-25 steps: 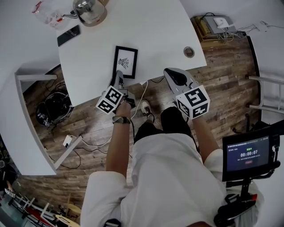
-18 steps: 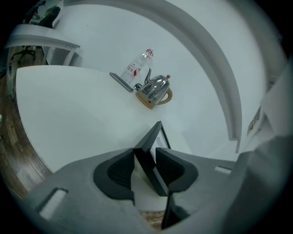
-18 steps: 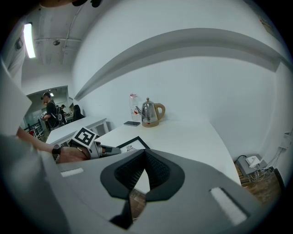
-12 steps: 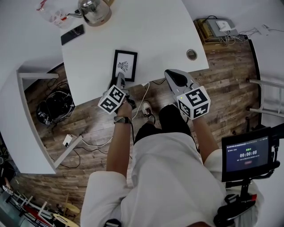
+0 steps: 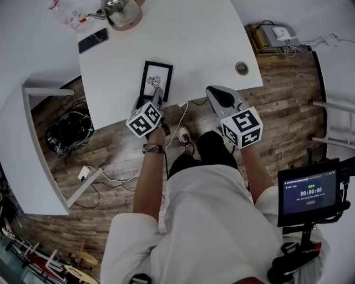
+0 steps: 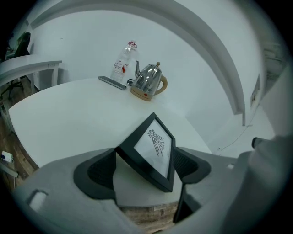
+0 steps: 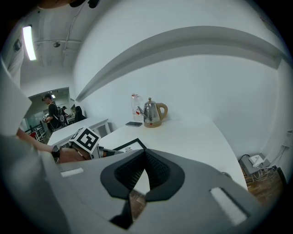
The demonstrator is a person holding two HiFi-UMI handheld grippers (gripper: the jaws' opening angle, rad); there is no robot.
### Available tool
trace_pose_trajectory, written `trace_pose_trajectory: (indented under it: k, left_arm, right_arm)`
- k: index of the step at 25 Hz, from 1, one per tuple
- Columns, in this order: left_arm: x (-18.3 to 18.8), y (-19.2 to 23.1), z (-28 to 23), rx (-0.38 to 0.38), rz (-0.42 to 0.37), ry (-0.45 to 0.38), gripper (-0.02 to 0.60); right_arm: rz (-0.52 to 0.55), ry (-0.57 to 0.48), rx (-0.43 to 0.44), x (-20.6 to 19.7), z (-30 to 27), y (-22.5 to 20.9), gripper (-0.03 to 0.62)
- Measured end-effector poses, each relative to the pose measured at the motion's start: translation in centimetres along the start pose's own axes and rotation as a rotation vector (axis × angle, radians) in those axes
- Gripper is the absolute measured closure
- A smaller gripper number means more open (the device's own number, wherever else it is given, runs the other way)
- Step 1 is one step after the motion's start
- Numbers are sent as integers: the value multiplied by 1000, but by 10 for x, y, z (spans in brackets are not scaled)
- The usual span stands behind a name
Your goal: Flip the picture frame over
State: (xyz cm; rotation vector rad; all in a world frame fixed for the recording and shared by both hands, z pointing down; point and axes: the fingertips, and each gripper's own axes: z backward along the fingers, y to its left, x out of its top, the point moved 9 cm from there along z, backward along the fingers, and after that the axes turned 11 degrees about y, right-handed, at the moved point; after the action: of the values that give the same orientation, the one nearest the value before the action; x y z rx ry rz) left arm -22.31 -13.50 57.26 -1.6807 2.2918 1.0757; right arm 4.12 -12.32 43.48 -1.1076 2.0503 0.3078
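A black picture frame lies face up on the white table, close to its front edge, with a dark drawing showing on white paper. My left gripper reaches over that edge. In the left gripper view the frame's near corner sits between the jaws of the left gripper. The jaws are opening, and the pads do not press on the frame. My right gripper hangs off the table's front edge, right of the frame. In the right gripper view the right gripper is shut and empty, tips touching.
A steel kettle, a dark phone and a clear bottle stand at the table's far side. A round cable hole is at the right edge. A white side table is left, a monitor right.
My left gripper has crept forward over the frame's near edge, rolled a little, and its jaws have spread apart. The right gripper has kept still.
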Motion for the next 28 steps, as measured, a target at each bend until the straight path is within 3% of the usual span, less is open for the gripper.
trace_pose_trajectory:
  k: [5, 11, 13, 16, 21, 28]
  left_arm:
    - [1, -7, -5, 55, -106, 24, 93]
    - [9, -6, -1, 80, -151, 2, 87]
    - [14, -8, 4, 92, -215, -18, 88]
    - [23, -19, 11, 84, -378, -31, 92]
    - [26, -50, 45, 45, -571, -106, 173]
    - [19, -82, 85, 10, -636, -226, 312]
  right_arm:
    - [6, -7, 0, 1, 0, 1, 592]
    - [10, -11, 2, 4, -2, 2, 592]
    - [10, -17, 1, 7, -3, 1, 591]
    - [10, -33, -1, 12, -4, 2, 592]
    - [31, -82, 1, 17, 17, 12, 592]
    - [55, -169, -3, 23, 51, 19, 591]
